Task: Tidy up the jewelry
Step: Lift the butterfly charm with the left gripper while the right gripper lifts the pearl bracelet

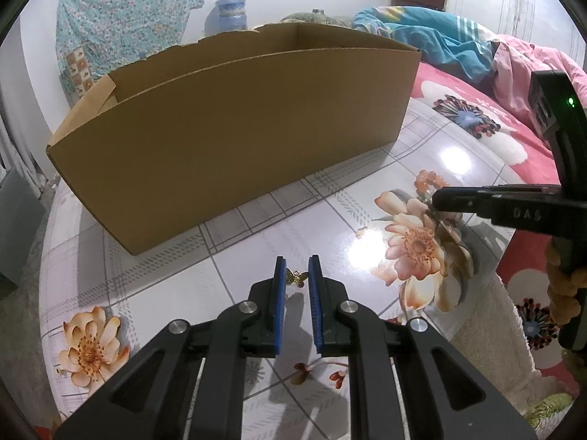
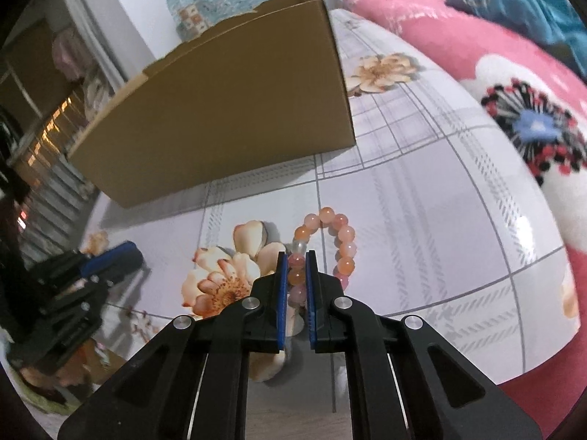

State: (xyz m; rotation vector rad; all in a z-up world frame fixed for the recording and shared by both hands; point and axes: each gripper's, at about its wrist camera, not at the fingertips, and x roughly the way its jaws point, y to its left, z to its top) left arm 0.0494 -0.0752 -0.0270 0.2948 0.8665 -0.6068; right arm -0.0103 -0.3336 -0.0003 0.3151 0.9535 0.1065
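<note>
A bead bracelet (image 2: 324,247) of orange and pink beads lies on the floral tabletop (image 2: 422,227); the right claw (image 2: 296,256) pinches its 9 o'clock side. A gold butterfly charm (image 1: 297,278) sits between the left claw's (image 1: 296,262) narrowly parted pads, contact unclear. "DAS" is embossed on the right claw. A cardboard box (image 1: 234,139) stands at 12 o'clock.

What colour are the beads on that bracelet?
The bracelet has pink and orange beads, plus one clear bead. The right wrist view shows them best.
</note>
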